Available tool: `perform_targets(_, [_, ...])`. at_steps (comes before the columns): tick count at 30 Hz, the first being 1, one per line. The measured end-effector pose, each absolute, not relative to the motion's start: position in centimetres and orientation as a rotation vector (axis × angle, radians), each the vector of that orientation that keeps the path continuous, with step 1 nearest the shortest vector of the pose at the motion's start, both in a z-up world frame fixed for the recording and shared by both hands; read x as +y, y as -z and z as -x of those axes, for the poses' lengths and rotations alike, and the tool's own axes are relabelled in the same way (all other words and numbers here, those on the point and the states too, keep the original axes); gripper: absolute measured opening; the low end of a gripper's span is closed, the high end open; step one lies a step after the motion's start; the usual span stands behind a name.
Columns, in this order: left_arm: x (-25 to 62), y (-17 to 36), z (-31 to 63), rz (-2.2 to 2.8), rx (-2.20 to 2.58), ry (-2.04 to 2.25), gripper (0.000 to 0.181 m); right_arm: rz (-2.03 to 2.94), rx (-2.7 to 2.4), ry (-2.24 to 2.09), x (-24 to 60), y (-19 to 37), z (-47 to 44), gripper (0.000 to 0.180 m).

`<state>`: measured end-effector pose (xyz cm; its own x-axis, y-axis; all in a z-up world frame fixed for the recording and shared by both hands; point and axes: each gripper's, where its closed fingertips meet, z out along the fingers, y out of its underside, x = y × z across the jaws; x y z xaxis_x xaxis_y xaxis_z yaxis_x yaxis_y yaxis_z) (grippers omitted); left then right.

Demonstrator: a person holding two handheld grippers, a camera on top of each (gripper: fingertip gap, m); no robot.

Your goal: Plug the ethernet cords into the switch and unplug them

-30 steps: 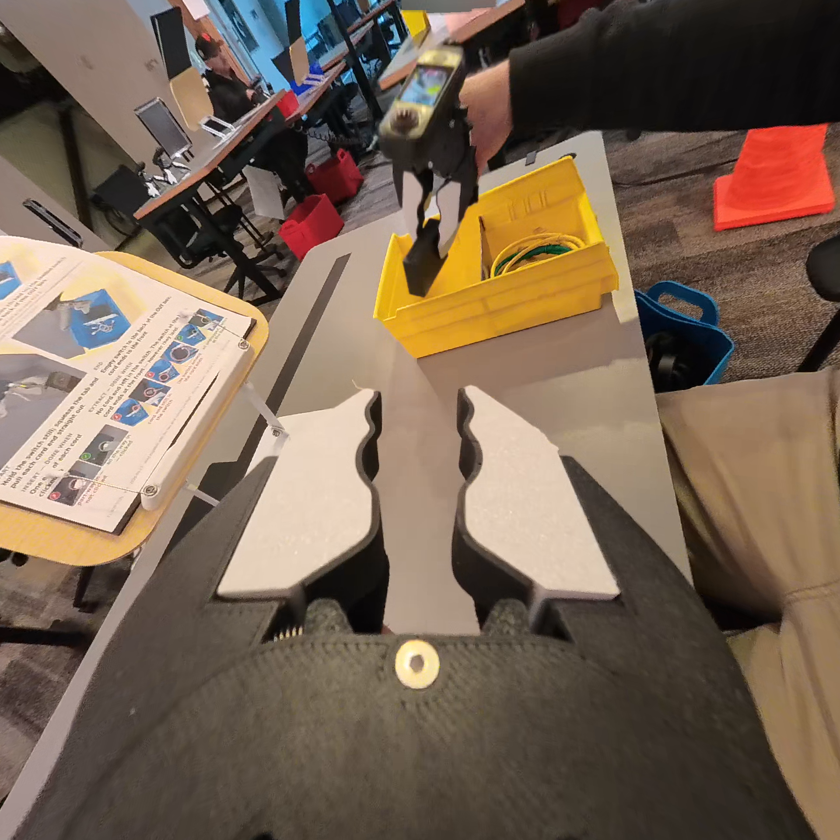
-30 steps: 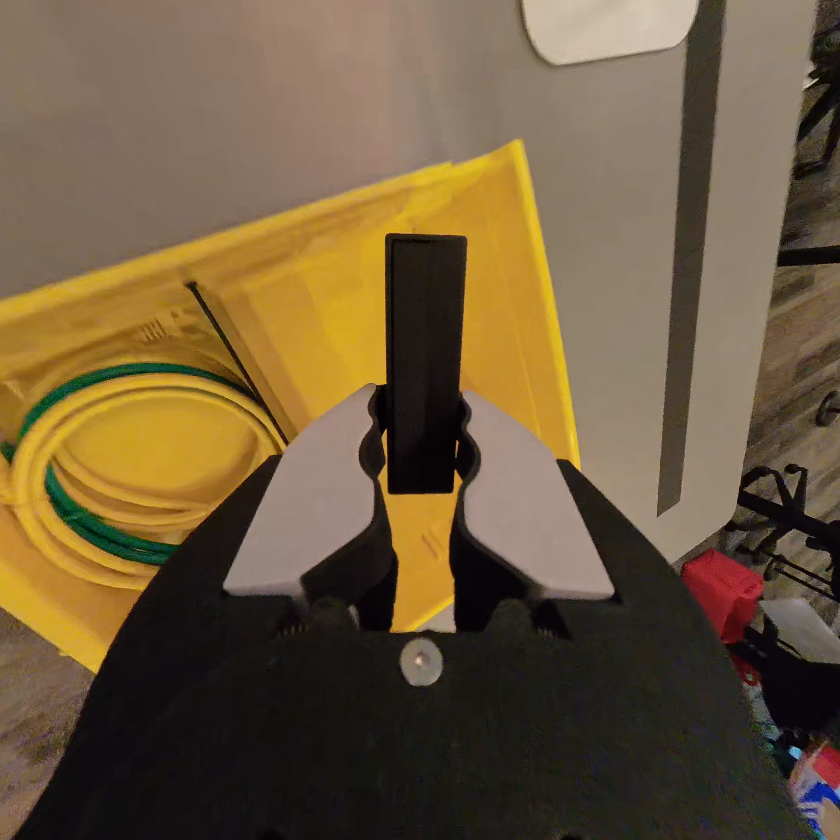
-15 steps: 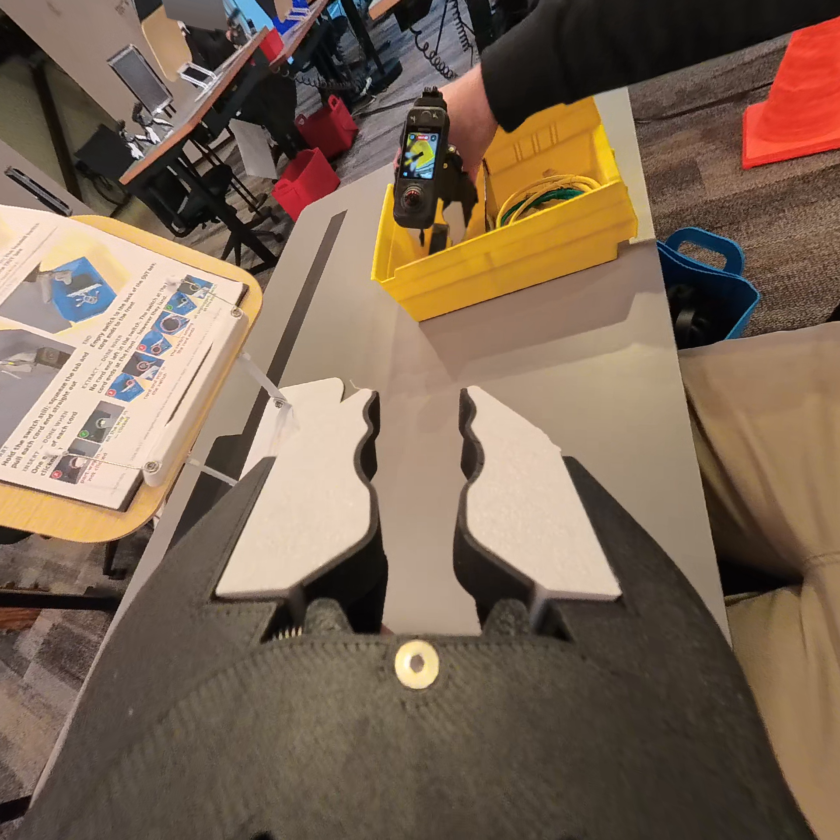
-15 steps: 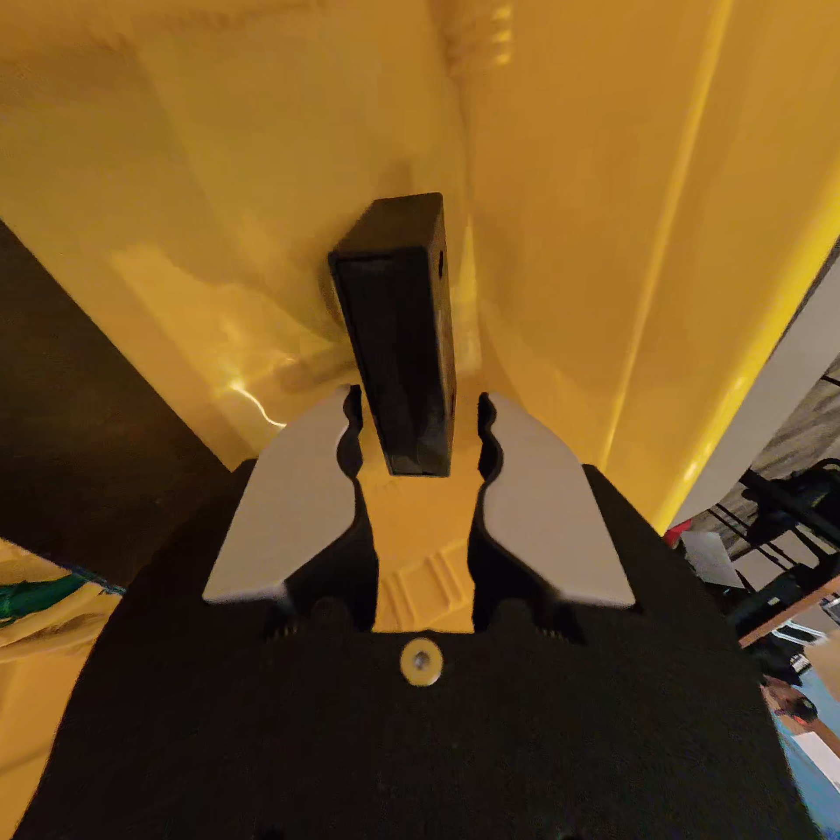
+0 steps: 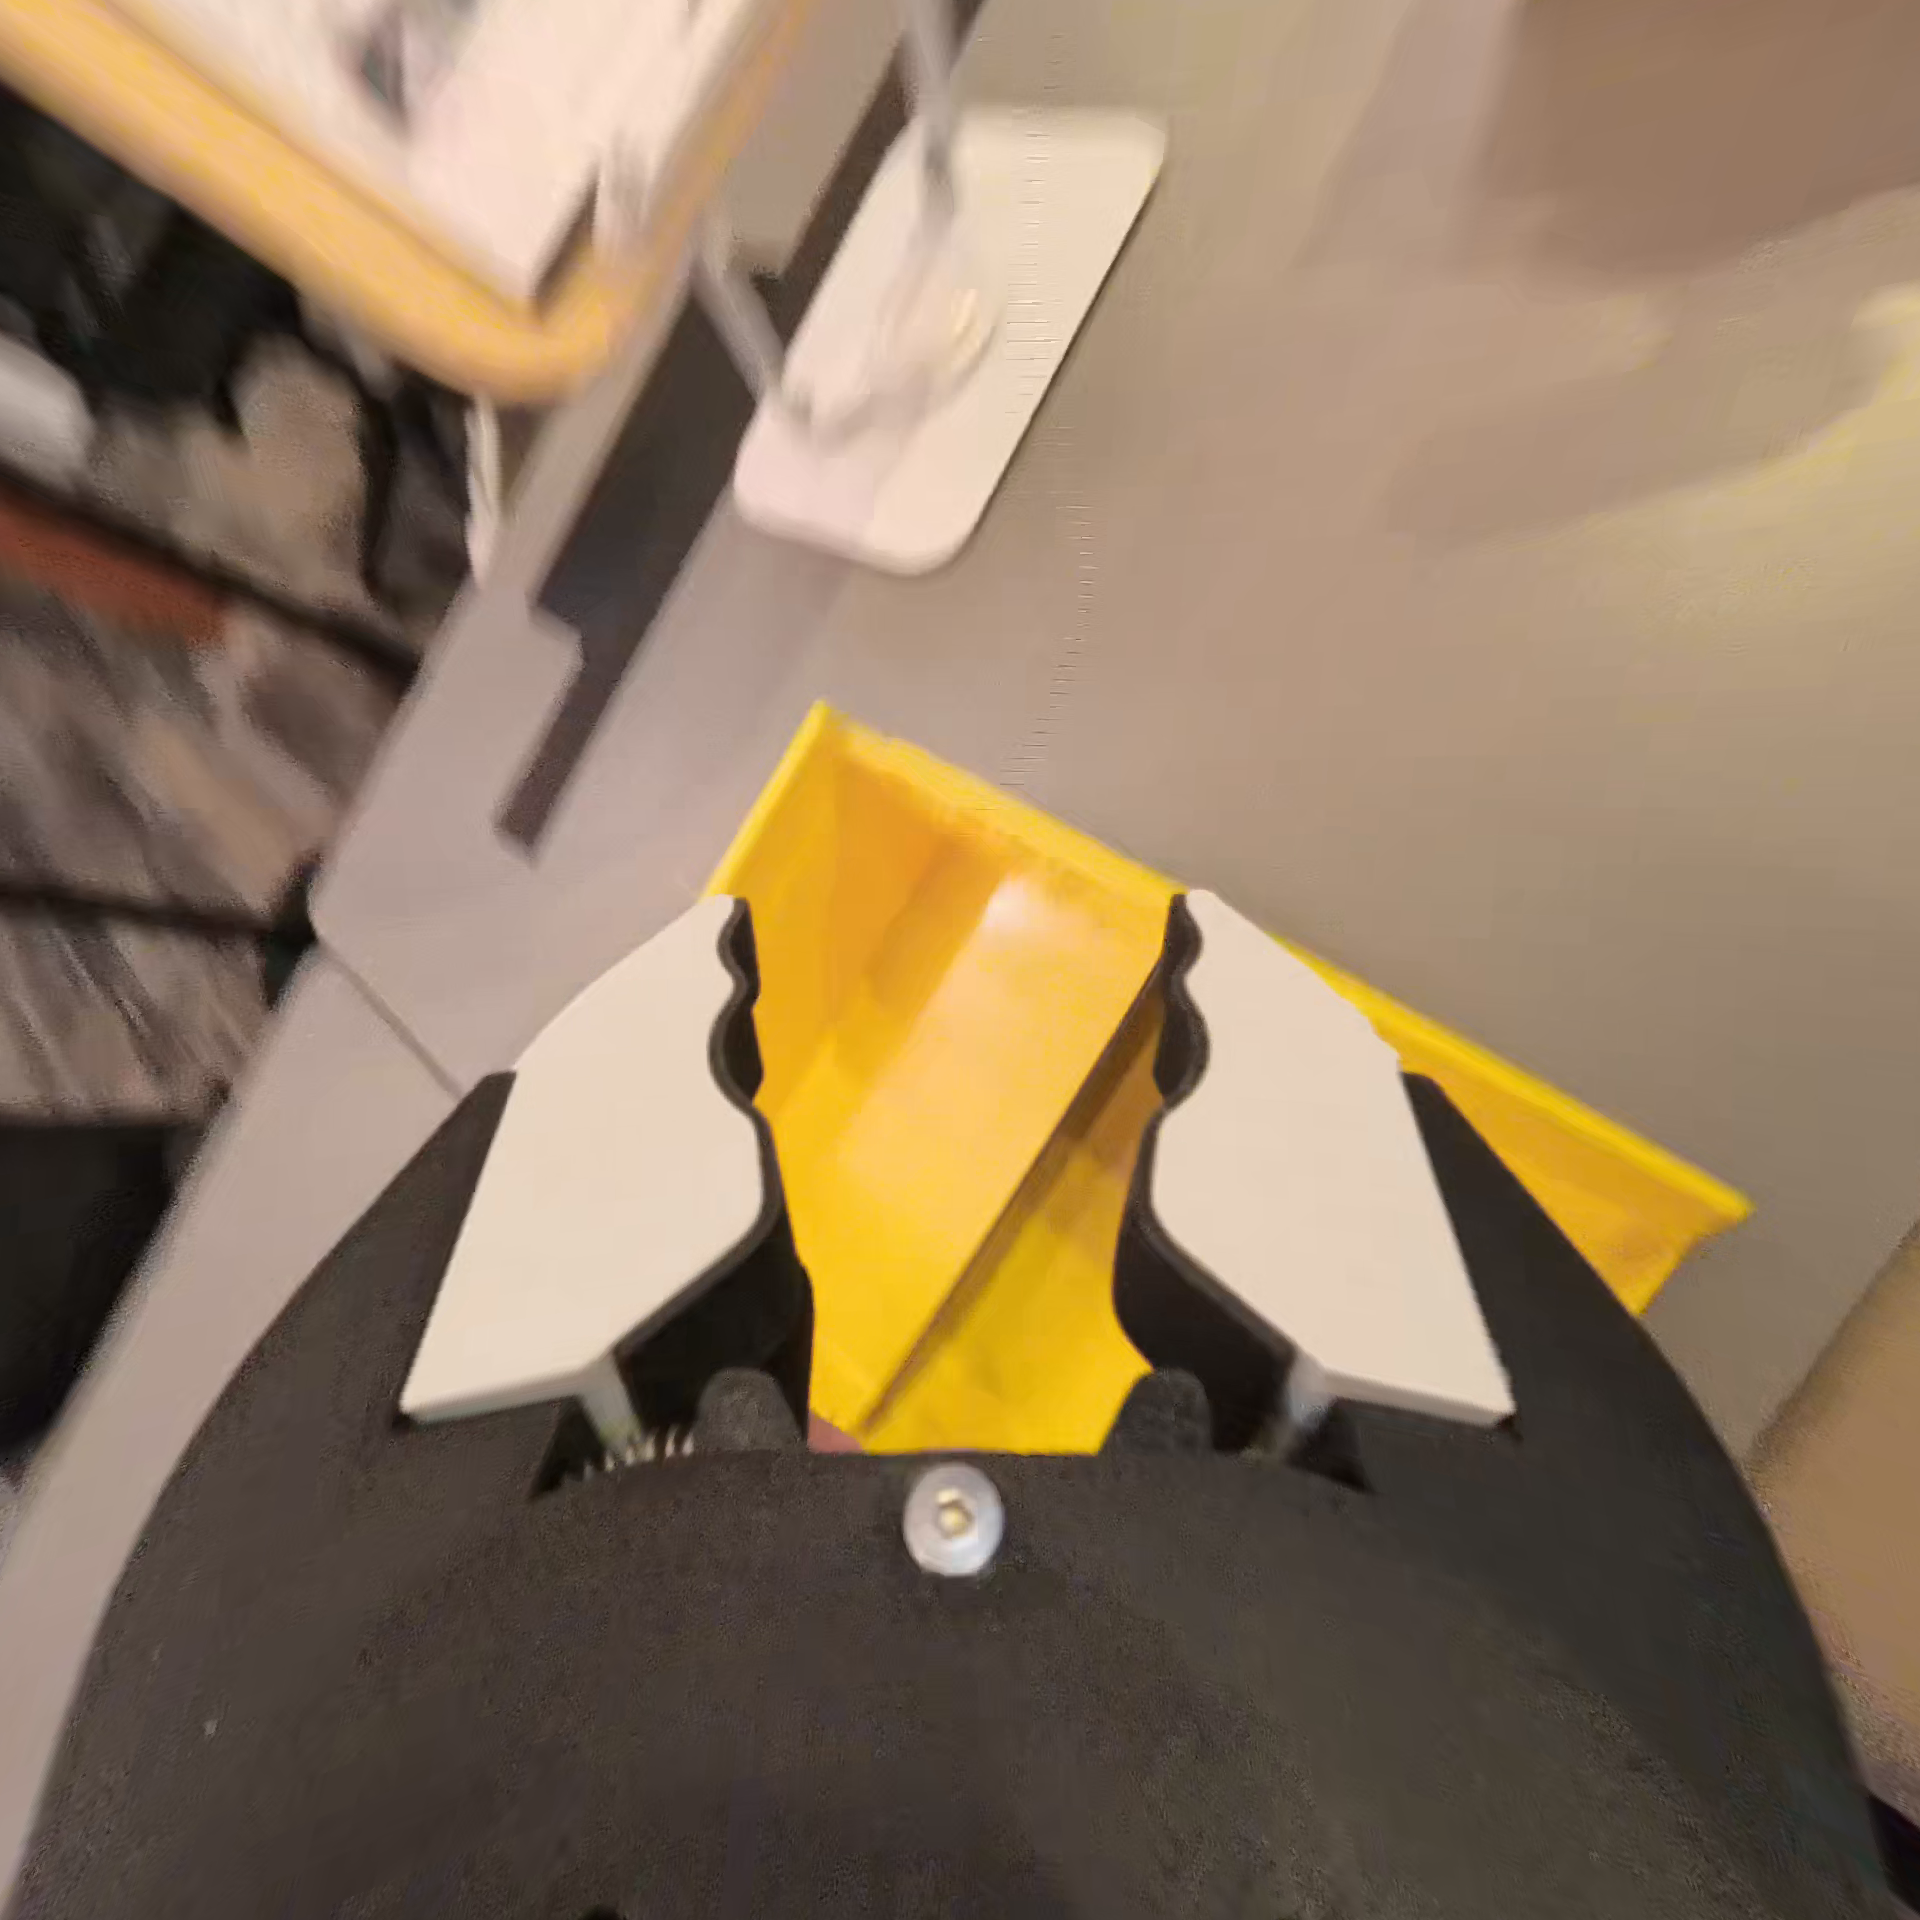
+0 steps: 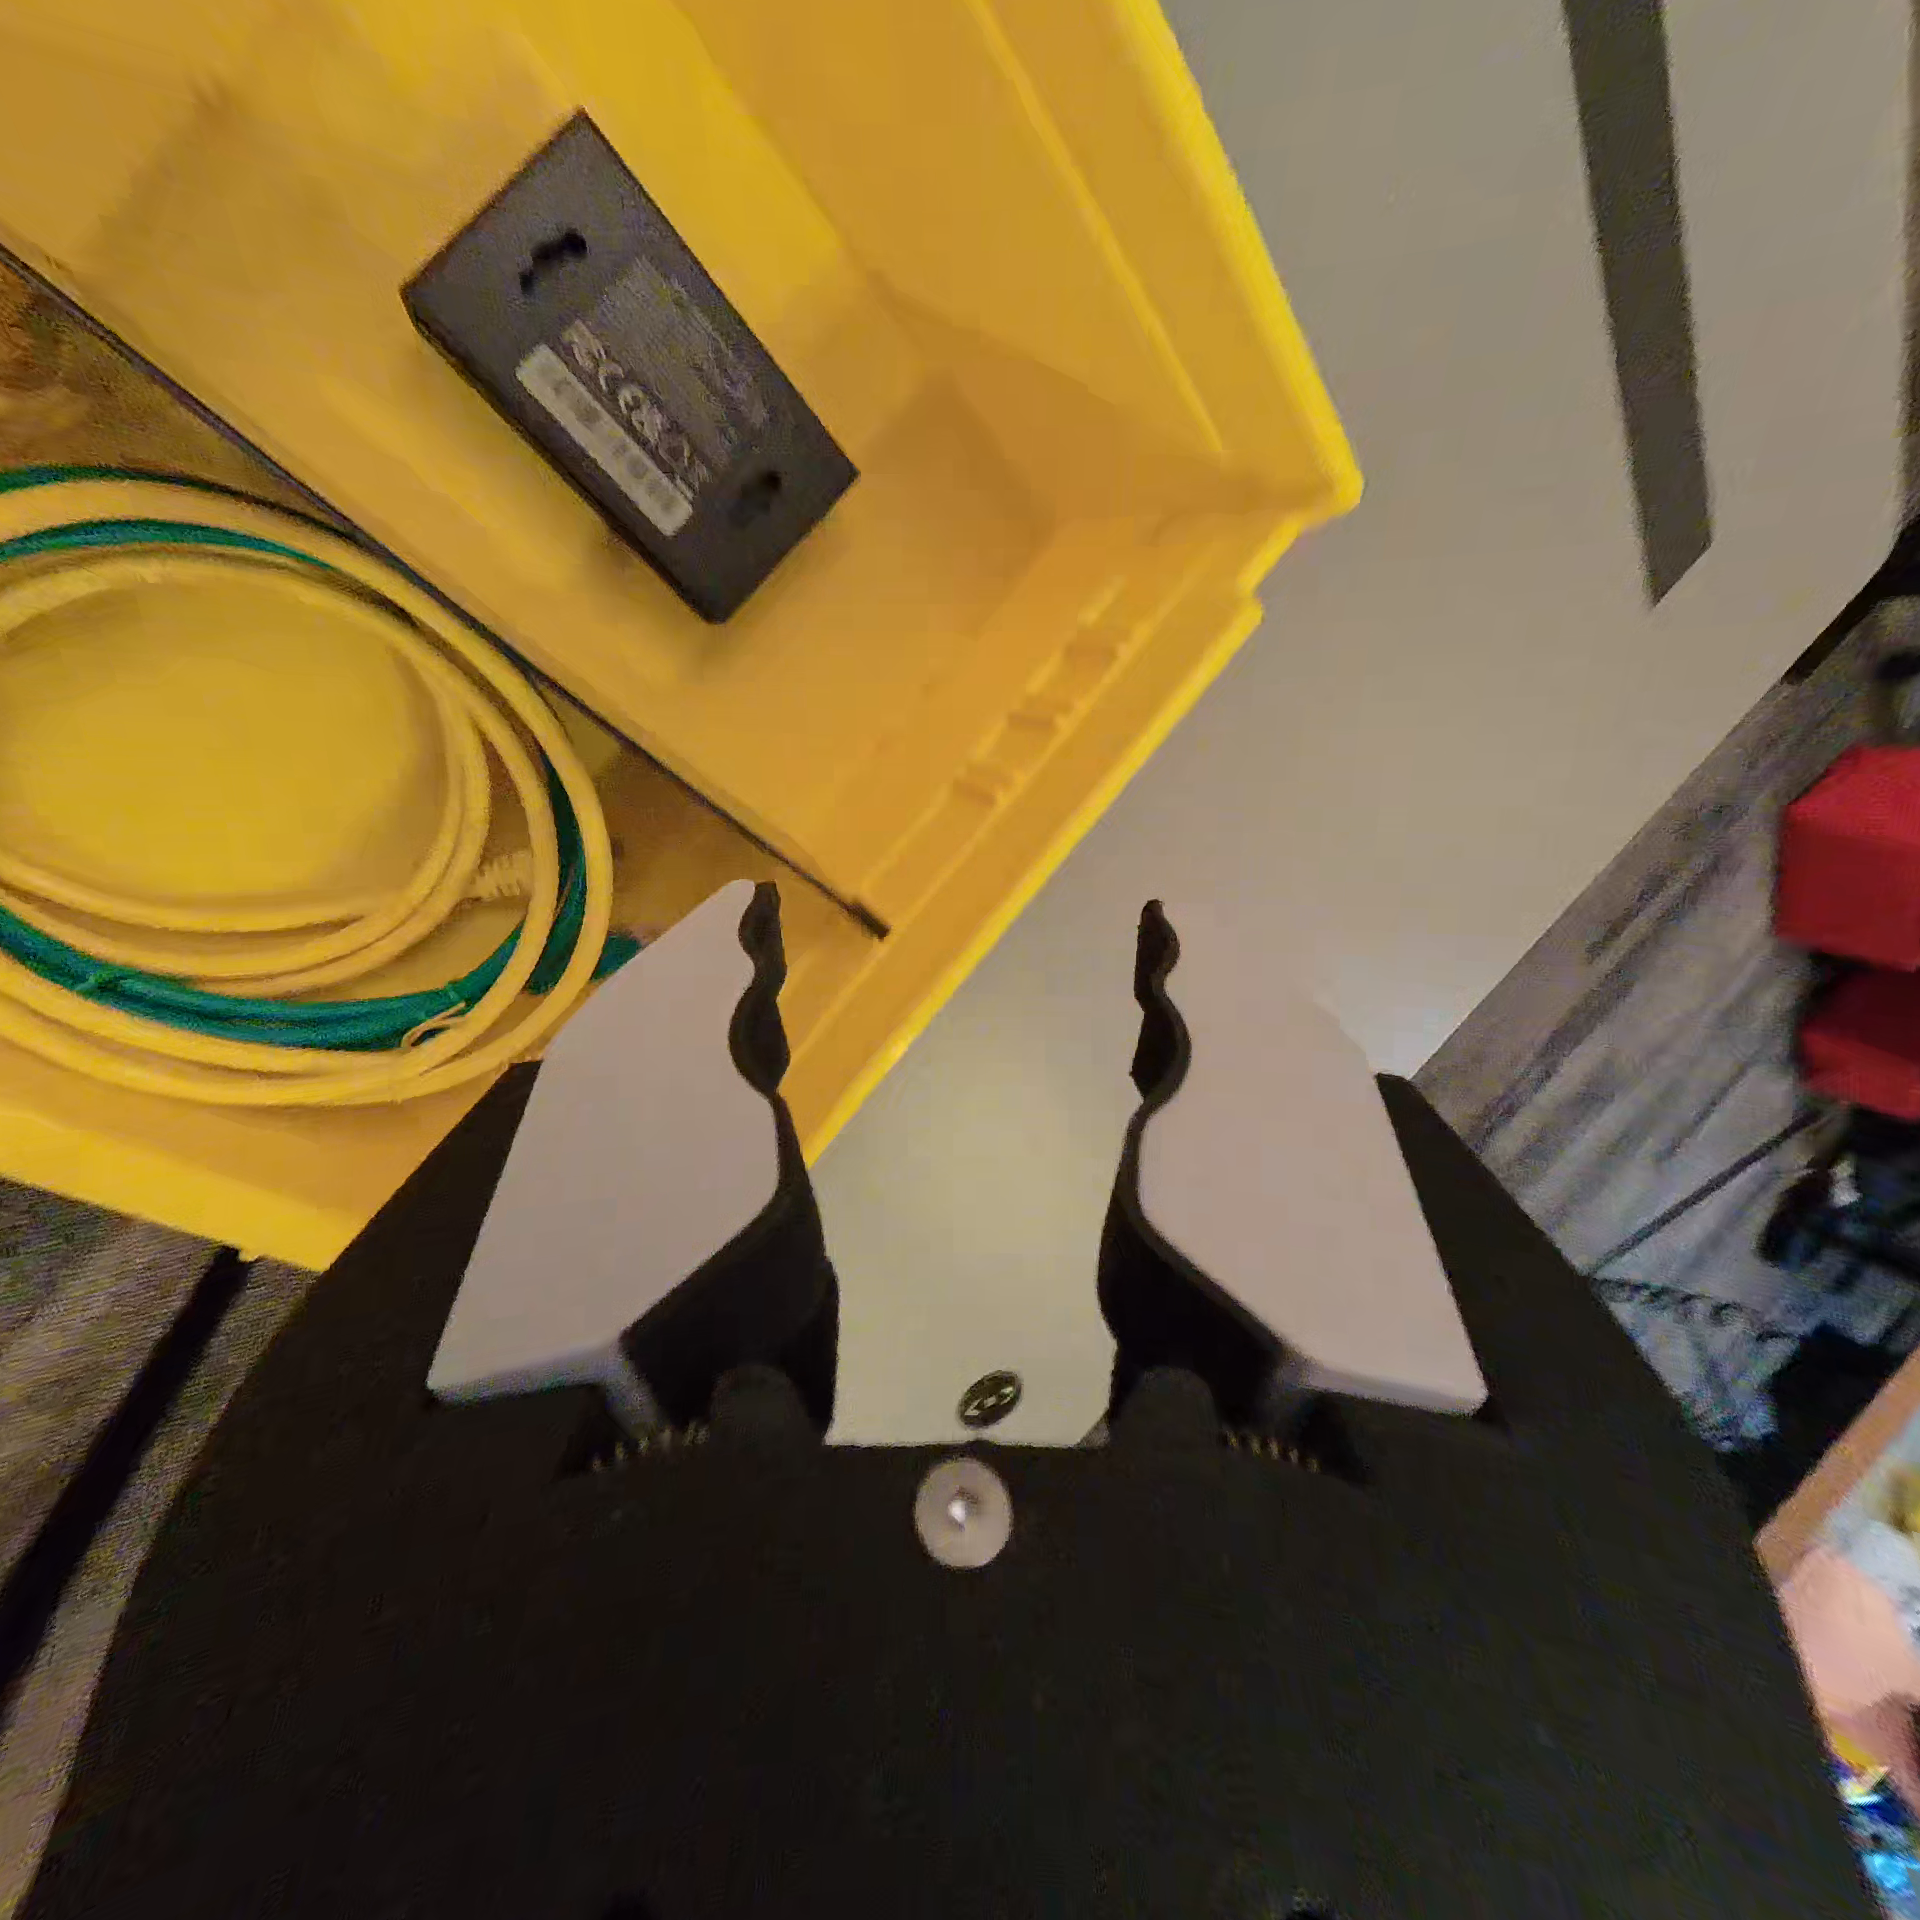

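Yellow bin: switch beyond right hand-held gripper

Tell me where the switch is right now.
In the right wrist view, the black switch lies flat in one compartment of the yellow bin, upper left of the open right claw; the coiled yellow and green cords fill the neighbouring compartment.
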<state>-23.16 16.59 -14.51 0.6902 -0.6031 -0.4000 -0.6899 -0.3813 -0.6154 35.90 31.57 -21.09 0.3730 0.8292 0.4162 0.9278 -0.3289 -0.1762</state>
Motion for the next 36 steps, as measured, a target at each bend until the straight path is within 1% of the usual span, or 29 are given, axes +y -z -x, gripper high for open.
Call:
perform_targets(1, [16.7,15.6,25.8,2.200,0.899,-0.134,0.077,2.329,-1.458,0.328,31.0,21.4,-37.4,0.063])
perform_targets(3, [16.0,18.2,30.5,2.386,0.741,-0.100,0.084,2.482,-1.289,0.284,29.8,22.5,-40.1,0.055])
perform_targets(6, [14.2,21.7,37.0,2.593,0.525,-0.179,0.095,2.608,-1.214,0.003,27.2,25.2,-40.3,0.056])
perform_targets(8, [12.6,23.9,38.9,2.709,0.445,-0.161,0.102,2.655,-1.192,-0.056,26.3,26.6,-40.8,0.051])
perform_targets(10, [11.6,26.2,38.4,2.783,0.367,0.038,0.101,2.670,-1.170,-0.250,25.2,27.3,-39.4,0.047])
perform_targets(11, [11.1,27.4,39.1,2.836,0.320,0.051,0.099,2.672,-1.147,-0.323,25.0,27.5,-38.7,0.046])
perform_targets(12, [10.6,28.6,40.0,2.882,0.278,0.038,0.097,2.686,-1.137,-0.339,24.8,27.9,-38.6,0.042])
perform_targets(14, [9.6,30.4,39.6,2.957,0.206,0.210,0.062,2.715,-1.124,-0.344,24.5,28.7,-38.2,0.044])
perform_targets(15, [9.4,30.8,38.8,2.958,0.189,0.327,0.044,2.722,-1.098,-0.358,24.4,28.8,-37.8,0.044])
perform_targets(16, [9.6,30.9,38.1,2.925,0.199,0.419,0.026,2.723,-1.066,-0.388,24.3,28.7,-37.3,0.047])
perform_targets(19, [10.0,31.2,39.6,2.926,0.200,0.283,0.012,2.684,-1.036,-0.443,24.1,28.6,-35.3,0.054])
perform_targets(21, [10.0,31.2,39.7,2.921,0.236,0.275,0.010,2.667,-1.037,-0.471,23.8,28.7,-33.6,0.059])
perform_targets(24, [10.0,31.1,40.0,2.906,0.208,0.287,0.009,2.621,-1.049,-0.520,23.2,28.5,-30.1,0.071])
perform_targets(26, [10.3,30.7,40.4,2.868,0.183,0.302,0.008,2.595,-1.108,-0.543,22.6,28.5,-27.7,0.068])
perform_targets(28, [10.5,29.9,40.6,2.830,0.164,0.325,0.008,2.553,-1.143,-0.602,21.9,28.4,-24.6,0.068])
perform_targets(30, [10.8,28.8,40.7,2.784,0.153,0.340,0.008,2.517,-1.187,-0.634,21.3,28.5,-21.4,0.075])
perform_targets(36, [11.6,25.2,40.7,2.656,0.136,0.357,0.009,2.413,-1.238,-0.716,20.3,28.4,-11.5,0.083])
